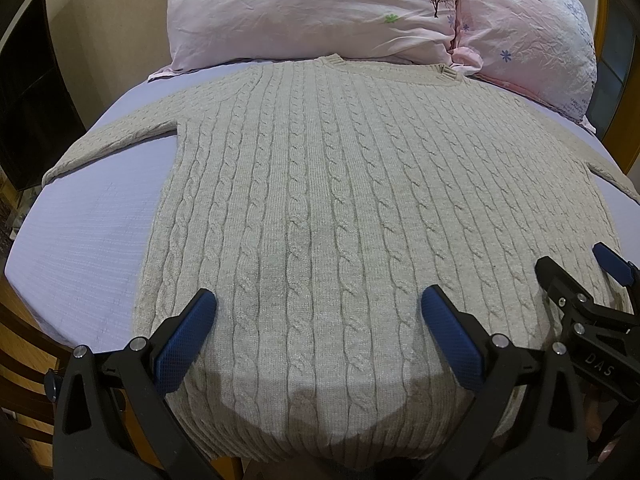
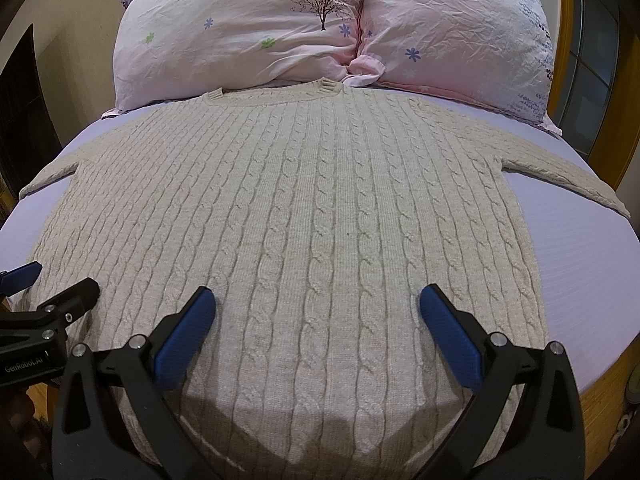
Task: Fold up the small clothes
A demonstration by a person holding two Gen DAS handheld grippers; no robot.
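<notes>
A beige cable-knit sweater lies flat on the lavender bed sheet, collar at the far end by the pillows, both sleeves spread out sideways. It also fills the right wrist view. My left gripper is open and empty, hovering over the sweater's near hem, left of centre. My right gripper is open and empty over the near hem, right of centre. Each gripper shows in the other's view: the right one at the right edge, the left one at the left edge.
Two pink floral pillows lie at the head of the bed, touching the collar. A wooden bed frame edges the mattress. Dark furniture stands to the left, a window to the right.
</notes>
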